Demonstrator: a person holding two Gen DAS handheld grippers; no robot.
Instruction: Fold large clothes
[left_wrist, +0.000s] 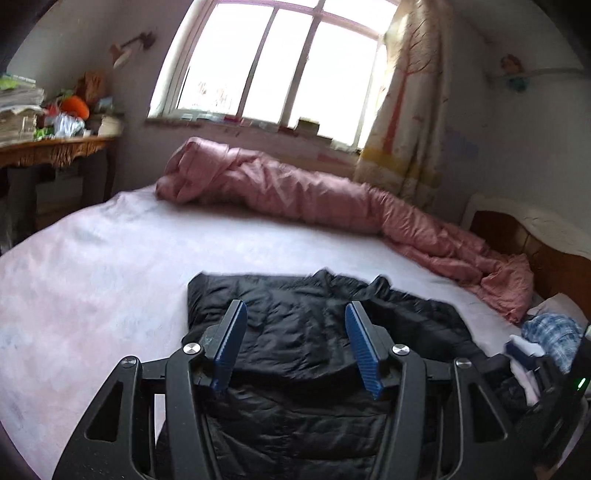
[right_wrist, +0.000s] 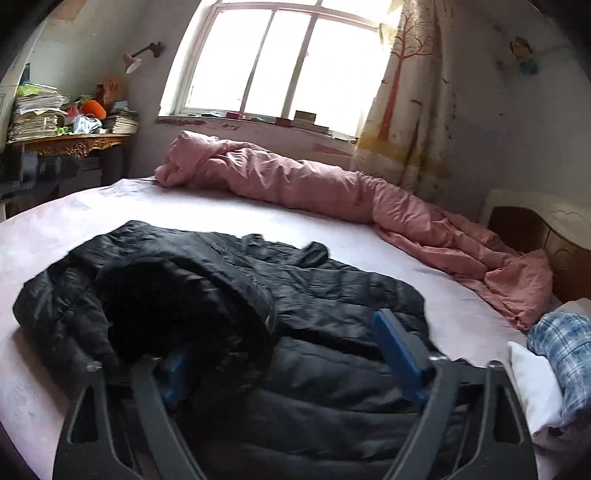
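- My left gripper (left_wrist: 295, 314) hung apart, empty, with the black padded jacket (left_wrist: 314, 332) spread on the bed (left_wrist: 92, 277) just below and ahead.
- My right gripper (right_wrist: 291, 332) stood wide around the jacket's bunched hood (right_wrist: 177, 306), not clamped; I judged it could grab extra layers there and spoil the fold.

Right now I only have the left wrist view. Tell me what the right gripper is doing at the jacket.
Observer: The right gripper sits low over the black jacket with its jaws wide apart.
Operator: Say where the hood is.
Observer: The hood is flopped back over the jacket's body and covers most of one finger of that gripper.
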